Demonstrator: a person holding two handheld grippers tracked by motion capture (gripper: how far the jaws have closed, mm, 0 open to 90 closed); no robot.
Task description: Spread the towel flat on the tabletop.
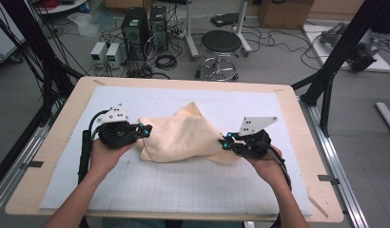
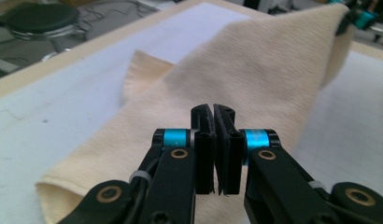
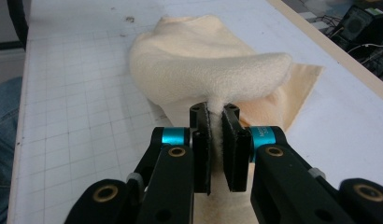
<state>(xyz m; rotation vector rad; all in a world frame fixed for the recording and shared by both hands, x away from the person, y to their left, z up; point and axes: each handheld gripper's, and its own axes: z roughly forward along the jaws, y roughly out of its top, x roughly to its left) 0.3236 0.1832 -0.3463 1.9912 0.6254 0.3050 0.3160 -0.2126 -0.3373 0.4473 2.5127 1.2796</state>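
Cream fleece cloth bunched mid-mat on white gridded mat, left gripper clamped on its left edge, right gripper clamped on its right edge, fabric pinched between each pair of jaws, cloth slung between both, partly lifted.

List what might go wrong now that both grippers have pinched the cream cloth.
1. The left gripper pinches only a thin edge of the cream fleece cloth; it may slip free as the cloth tightens.
2. The right gripper holds a bunched fold, so a layer might drop out.
3. The cloth's far corner lies folded on the white gridded mat; lifting could leave it creased.
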